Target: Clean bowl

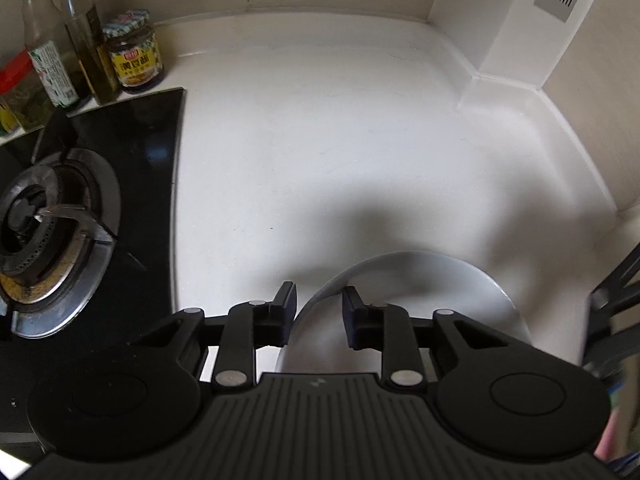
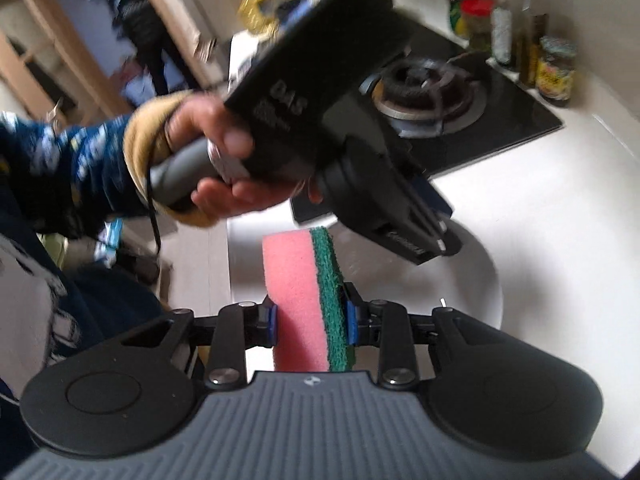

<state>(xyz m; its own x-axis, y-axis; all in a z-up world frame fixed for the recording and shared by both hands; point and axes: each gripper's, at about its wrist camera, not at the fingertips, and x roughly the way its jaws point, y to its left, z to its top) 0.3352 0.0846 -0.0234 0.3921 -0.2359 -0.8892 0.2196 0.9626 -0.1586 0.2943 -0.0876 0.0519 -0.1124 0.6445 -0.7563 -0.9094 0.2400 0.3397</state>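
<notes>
The white bench (image 1: 320, 128) fills the left wrist view, ending in walls at its back and right edges. The black hob (image 1: 132, 168) sits at the bench's left edge with a burner (image 1: 48, 224) on it; bottles (image 1: 86, 36) and a jar (image 1: 134, 52) stand at the back left corner. The white bowl (image 1: 420, 300) rests at the front edge. The left gripper (image 1: 319, 312) has its fingers spread astride the bowl's rim, one pad (image 1: 286, 308) outside, the other inside; whether they touch it I cannot tell.

Only the right wrist view shows the left hand (image 2: 224, 160) holding that gripper's handle over the bowl (image 2: 480, 280), and the right gripper (image 2: 310, 320) pinching an upright pink-and-green sponge (image 2: 308, 300) at the bowl's near rim.
</notes>
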